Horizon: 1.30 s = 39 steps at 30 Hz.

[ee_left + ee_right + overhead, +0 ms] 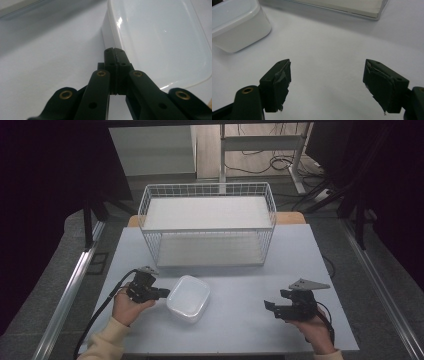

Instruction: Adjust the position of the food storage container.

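Note:
A white lidded plastic container [189,297] lies on the grey table [285,265], left of centre near the front. My left gripper [165,293] is shut, its tips right at the container's left rim. In the left gripper view the closed jaws of the left gripper [115,51] meet at the edge of the container [160,37]; I see nothing between them. My right gripper [270,306] is open above bare table at the front right. In the right gripper view the right gripper [327,85] holds nothing, and the container [234,22] sits far off at upper left.
A white wire basket [207,185] with two shelves stands at the back middle of the table; its base edge [342,6] shows ahead of the right gripper. Cables and a desk frame [260,142] lie on the floor beyond the table.

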Motion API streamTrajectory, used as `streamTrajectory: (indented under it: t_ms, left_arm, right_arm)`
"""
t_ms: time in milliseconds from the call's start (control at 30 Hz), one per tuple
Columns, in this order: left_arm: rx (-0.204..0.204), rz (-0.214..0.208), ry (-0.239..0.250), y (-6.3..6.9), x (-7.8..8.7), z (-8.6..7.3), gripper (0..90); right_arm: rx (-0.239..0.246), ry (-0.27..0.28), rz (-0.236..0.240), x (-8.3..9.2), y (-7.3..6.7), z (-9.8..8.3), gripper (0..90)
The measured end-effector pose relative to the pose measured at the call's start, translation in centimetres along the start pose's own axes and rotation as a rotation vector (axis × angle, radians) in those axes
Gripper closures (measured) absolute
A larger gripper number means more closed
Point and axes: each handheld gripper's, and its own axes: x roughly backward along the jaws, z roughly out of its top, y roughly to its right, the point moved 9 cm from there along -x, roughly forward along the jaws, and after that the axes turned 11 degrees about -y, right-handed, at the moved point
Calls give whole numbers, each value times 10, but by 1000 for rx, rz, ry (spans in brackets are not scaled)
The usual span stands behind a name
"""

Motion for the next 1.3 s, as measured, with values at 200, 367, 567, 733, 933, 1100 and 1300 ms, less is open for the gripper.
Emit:
streamTrajectory:
  t_ms: [200,367,567,733,933,1100,1300]
  left_arm:
    - [-10,-18,1,6,-2,-1,900]
    - [-19,-34,0,12,-3,-3,900]
    - [-24,-49,-2,18,-4,-4,900]
    - [-38,-64,-10,26,-6,-8,900]
    - [-56,-91,-25,36,-11,-11,900]
    - [-54,-113,-27,42,-15,-11,900]
    - [-58,-143,-46,50,-25,-12,900]
  right_arm:
    - [6,1,3,1,-2,1,221]
    - [3,6,1,3,-1,2,221]
    - [-1,3,1,2,-1,1,221]
    - [0,0,1,2,-2,1,221]
    - [2,-4,6,0,-4,1,221]
    - [3,-5,5,0,-4,1,222]
    - [2,-10,6,-1,-4,0,221]
